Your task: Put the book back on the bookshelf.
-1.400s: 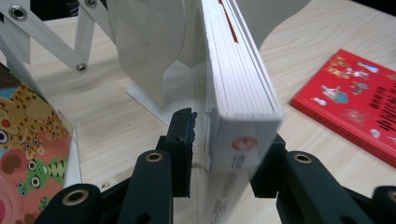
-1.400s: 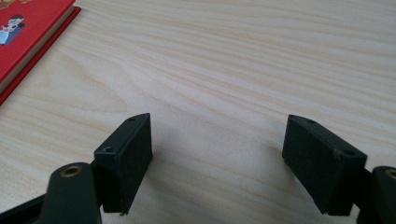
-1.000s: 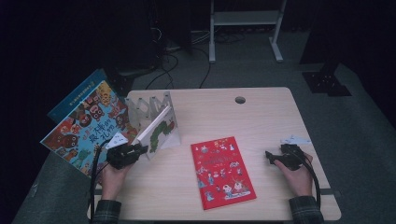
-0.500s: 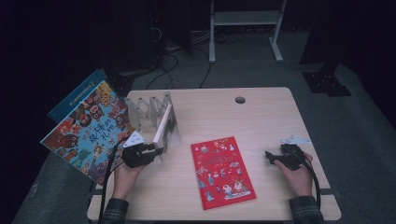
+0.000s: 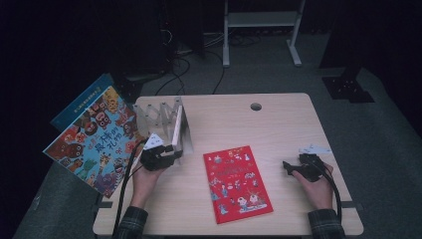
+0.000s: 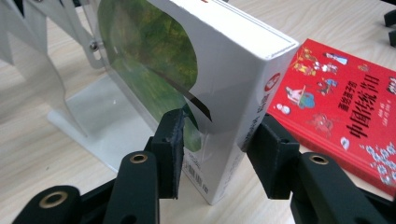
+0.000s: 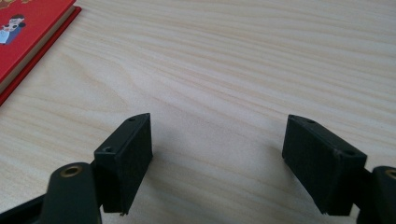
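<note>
A white book with a green cover (image 5: 177, 130) (image 6: 224, 70) stands upright against the end of a white accordion book rack (image 5: 154, 115) (image 6: 32, 56). My left gripper (image 5: 164, 155) (image 6: 219, 123) straddles the book's lower corner, one pad by the cover and one by the spine. Its jaws have just been opening, and the pads look loose on the book. A red picture book (image 5: 236, 183) (image 6: 345, 112) (image 7: 28, 23) lies flat mid-table. My right gripper (image 5: 287, 167) (image 7: 217, 126) rests on the table at the right, open, with nothing between its jaws.
A large colourful picture book (image 5: 97, 139) and a blue book (image 5: 82, 102) behind it overhang the table's left edge. A cable hole (image 5: 256, 106) sits near the wooden table's (image 5: 298, 124) far edge. A metal stand (image 5: 259, 20) is on the floor beyond.
The left gripper has moved right, and the white book has gone from tilted to upright at the rack's end. The right gripper has kept still.
</note>
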The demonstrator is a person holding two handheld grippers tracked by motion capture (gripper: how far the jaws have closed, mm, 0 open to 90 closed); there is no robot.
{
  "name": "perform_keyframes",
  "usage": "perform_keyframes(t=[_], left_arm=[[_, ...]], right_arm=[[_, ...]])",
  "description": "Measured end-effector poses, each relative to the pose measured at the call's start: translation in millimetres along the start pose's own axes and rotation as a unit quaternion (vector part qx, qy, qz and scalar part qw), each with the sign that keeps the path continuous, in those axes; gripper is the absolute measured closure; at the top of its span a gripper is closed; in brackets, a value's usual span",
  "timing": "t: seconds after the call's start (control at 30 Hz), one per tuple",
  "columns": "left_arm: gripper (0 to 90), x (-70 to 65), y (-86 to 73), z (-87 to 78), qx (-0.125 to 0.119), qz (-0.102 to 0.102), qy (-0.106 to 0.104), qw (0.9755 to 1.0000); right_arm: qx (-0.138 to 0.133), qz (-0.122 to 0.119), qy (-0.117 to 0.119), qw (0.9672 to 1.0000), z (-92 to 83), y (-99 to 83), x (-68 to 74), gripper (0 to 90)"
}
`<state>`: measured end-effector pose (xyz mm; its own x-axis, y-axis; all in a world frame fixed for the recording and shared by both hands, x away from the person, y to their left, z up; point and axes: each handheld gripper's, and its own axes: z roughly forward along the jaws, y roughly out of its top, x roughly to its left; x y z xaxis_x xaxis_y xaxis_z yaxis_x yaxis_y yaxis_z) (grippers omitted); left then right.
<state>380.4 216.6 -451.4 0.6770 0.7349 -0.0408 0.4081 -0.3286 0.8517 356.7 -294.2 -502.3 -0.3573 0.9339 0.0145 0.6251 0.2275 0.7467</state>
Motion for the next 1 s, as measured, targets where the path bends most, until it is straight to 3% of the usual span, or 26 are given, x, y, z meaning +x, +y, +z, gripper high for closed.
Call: perform_keyframes(t=[0.5, 0.67, 1.0], left_arm=[[48.1, -13.3, 11.4, 14.6, -0.008, 0.002, -0.004, 1.0], [48.3, -10.2, 8.4, 9.8, -0.011, -0.005, -0.011, 0.9999], [41.3, -14.5, 0.0, -0.7, 0.008, 0.012, -0.013, 0.9998]], right_arm=[[0.0, -0.001, 0.001, 1.0, 0.0, 0.0, 0.1, 23.1], [0.0, -0.001, 0.001, 1.0, -0.1, -0.1, 0.2, 23.1], [0.001, 0.001, 0.001, 1.0, -0.4, -0.3, 0.7, 23.0]])
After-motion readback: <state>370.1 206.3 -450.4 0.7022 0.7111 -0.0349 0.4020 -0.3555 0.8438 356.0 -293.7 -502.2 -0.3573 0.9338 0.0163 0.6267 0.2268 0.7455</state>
